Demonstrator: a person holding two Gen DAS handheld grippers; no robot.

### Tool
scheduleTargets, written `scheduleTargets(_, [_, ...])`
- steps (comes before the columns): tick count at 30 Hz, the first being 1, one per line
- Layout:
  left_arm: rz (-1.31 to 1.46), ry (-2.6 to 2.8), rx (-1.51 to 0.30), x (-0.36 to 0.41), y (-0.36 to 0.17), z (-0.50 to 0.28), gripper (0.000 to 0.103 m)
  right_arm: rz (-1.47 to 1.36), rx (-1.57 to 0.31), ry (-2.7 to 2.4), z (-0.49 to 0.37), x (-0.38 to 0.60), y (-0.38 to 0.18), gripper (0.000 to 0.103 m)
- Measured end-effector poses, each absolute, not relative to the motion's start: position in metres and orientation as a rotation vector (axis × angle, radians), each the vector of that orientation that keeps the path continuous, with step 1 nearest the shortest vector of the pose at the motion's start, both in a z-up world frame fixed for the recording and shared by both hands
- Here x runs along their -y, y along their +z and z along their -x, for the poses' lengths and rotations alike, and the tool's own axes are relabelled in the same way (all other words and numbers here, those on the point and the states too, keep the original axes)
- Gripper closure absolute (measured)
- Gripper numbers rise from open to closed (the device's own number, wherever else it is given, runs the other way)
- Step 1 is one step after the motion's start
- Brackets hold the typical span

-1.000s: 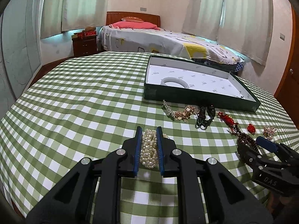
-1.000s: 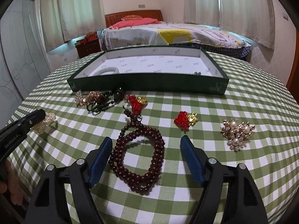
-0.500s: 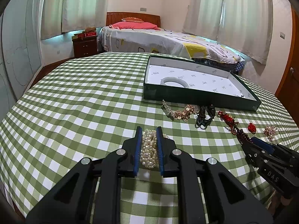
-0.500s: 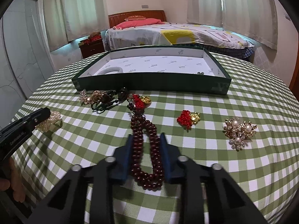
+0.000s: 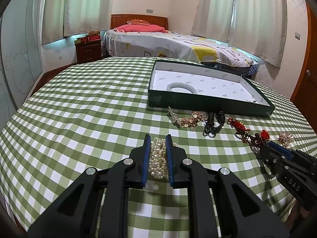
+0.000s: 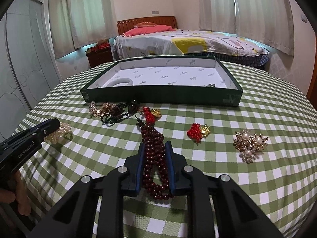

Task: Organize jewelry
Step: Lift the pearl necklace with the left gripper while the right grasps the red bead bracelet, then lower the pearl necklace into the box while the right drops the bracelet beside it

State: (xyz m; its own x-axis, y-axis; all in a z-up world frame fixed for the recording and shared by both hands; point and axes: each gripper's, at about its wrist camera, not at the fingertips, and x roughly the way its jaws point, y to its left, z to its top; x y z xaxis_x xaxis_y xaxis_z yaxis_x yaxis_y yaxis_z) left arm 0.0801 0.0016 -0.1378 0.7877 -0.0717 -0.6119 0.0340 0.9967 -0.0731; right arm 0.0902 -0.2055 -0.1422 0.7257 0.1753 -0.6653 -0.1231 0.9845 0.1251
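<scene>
On the left of the bench [image 5: 83, 107], well short of the green box [image 5: 200, 103] that stands toward the far edge, the left claw [image 5: 158, 159] is clenched on the pearl bracelet [image 5: 158, 158], its blue pads pressed against both sides of the bunched strands, which seem to lie on the checked cloth. A white bangle [image 5: 181, 87] already lies in the box's near-left corner. Along the box's front wall a gold chain piece [image 5: 188, 119], a dark cord piece [image 5: 213, 124] and a red knotted charm [image 6: 151, 115] lie loose. To the right, the right claw [image 6: 155, 165] is closed to a narrow gap around the dark red bead string [image 6: 155, 158], gripping the doubled loop mid-length with its lower end curled on the bench. Further right sit a second red charm [image 6: 198, 131] and a pearl brooch [image 6: 250, 143], apart from each other. The step in hand looks like lifting both pieces toward the box; doing it well probably means rising straight up so trailing beads clear the neighbouring charm, then carrying over the wall before letting go, with each piece set apart from the bangle.
</scene>
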Motion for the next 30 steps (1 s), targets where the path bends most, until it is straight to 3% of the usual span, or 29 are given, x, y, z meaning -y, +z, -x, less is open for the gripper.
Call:
scheduleTargets(18, [0.052,-0.073,-0.638,0.007,-0.13,-0.075,0.088,-0.089,-0.65,0.164,-0.08,0.21,-0.12,0.082])
scheduleTargets(30, [0.067,-0.133,-0.572,0.023,-0.09,-0.089,0.088,-0.106,-0.54,0.153,-0.089,0.223,-0.08,0.082])
